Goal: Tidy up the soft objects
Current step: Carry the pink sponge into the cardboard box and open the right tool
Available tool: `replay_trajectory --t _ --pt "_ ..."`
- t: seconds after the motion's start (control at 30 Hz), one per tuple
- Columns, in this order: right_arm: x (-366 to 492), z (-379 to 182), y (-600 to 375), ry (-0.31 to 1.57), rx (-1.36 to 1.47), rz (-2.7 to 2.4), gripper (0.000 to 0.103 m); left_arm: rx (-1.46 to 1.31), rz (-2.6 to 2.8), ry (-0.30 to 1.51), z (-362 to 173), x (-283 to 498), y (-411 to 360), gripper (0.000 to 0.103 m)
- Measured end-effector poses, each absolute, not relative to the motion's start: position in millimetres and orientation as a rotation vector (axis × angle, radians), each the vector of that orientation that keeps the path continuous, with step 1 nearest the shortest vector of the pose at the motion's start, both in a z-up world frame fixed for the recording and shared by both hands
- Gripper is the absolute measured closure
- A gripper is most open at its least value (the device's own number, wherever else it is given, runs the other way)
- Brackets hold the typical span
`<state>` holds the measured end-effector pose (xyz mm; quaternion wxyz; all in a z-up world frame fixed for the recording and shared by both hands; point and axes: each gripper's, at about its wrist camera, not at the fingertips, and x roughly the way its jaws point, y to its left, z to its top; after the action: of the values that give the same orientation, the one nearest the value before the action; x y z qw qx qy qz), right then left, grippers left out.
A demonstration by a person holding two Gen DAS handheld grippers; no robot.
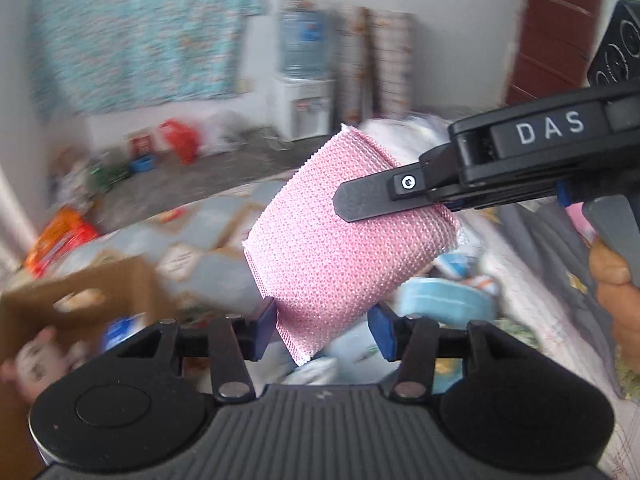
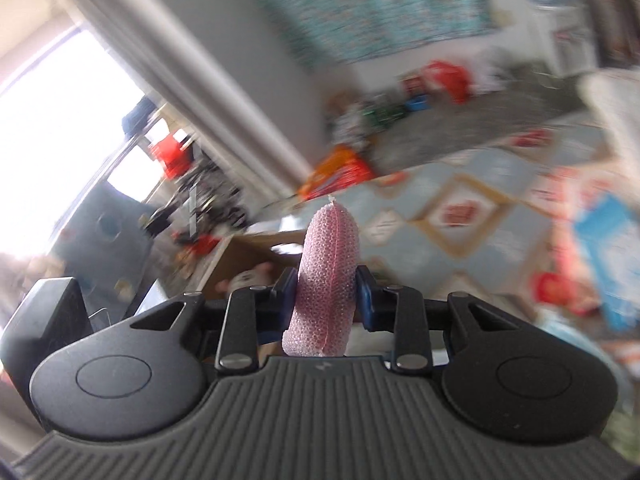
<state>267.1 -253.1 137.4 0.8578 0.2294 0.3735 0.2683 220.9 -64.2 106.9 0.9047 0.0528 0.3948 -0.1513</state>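
Observation:
A pink mesh scouring sponge (image 1: 344, 248) hangs in the air over a patterned bed cover (image 1: 224, 224). My left gripper (image 1: 324, 320) is shut on its lower end, with a blue pad on each side. From the right, one black finger (image 1: 360, 200) of my right gripper lies across the sponge's upper right part; the other finger is hidden behind it. In the right wrist view the sponge (image 2: 326, 280) shows edge-on, pinched between the pads of my right gripper (image 2: 326, 292). A person's hand (image 1: 612, 280) holds the right gripper's handle.
An open cardboard box (image 1: 80, 292) sits low at the left with a pale soft toy (image 1: 36, 360) by it; the box (image 2: 248, 252) also shows ahead of the right gripper. A blue round item (image 1: 440, 300) lies beneath the sponge. A water dispenser (image 1: 304, 80) and floor clutter stand behind.

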Motion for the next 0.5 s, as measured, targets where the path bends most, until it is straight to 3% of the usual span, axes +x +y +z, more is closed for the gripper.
replay_trajectory --t 0.2,0.5 --pt "317.1 143.7 -117.5 0.878 0.382 0.742 0.074 -0.004 -0.102 0.853 100.3 220.1 43.2 0.052" --pt "387.4 85.0 43.1 1.118 0.222 0.828 0.075 -0.211 0.067 1.030 35.1 255.0 166.5 0.051"
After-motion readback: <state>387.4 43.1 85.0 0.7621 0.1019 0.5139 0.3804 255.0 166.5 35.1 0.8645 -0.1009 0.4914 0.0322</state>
